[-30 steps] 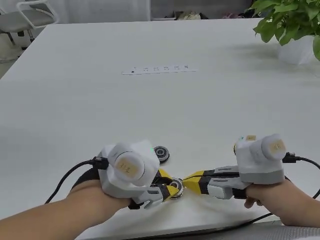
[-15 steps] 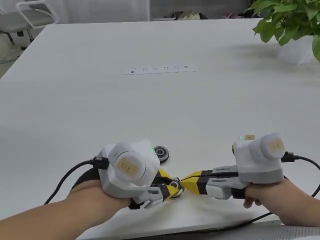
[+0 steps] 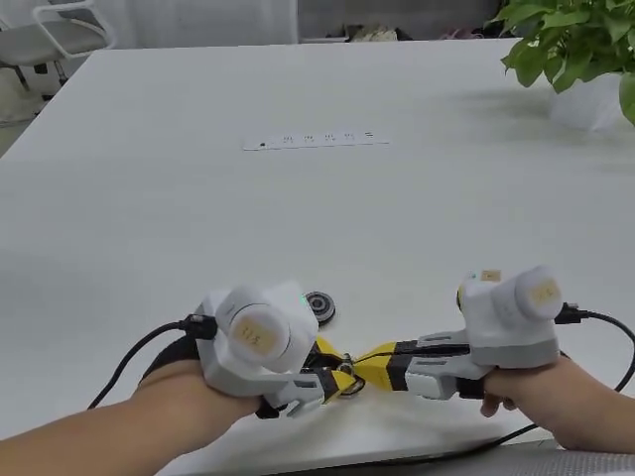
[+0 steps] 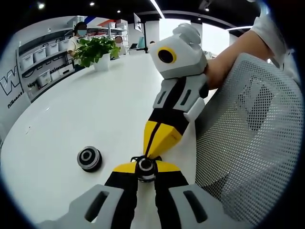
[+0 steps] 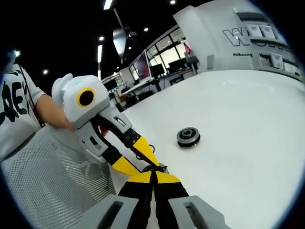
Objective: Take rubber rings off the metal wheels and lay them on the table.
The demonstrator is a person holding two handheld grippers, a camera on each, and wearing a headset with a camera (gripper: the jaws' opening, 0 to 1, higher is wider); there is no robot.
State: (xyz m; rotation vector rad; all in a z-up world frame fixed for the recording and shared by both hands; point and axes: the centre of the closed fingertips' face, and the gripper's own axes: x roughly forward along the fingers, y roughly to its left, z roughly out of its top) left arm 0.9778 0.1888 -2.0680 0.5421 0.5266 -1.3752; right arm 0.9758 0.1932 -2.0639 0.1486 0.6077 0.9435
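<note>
Metal wheel (image 4: 145, 170) is clamped in left tool (image 4: 145, 166), right tool (image 5: 155, 173) pinching its rim.

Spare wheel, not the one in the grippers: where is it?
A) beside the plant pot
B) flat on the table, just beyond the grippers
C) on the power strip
B: the spare wheel lies flat on the table, touching nothing.

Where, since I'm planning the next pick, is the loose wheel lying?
The loose wheel lies flat on the table, in the head view just beyond the left gripper, apart from the held wheel in its jaws, whose rubber ring the right gripper pinches.
</note>
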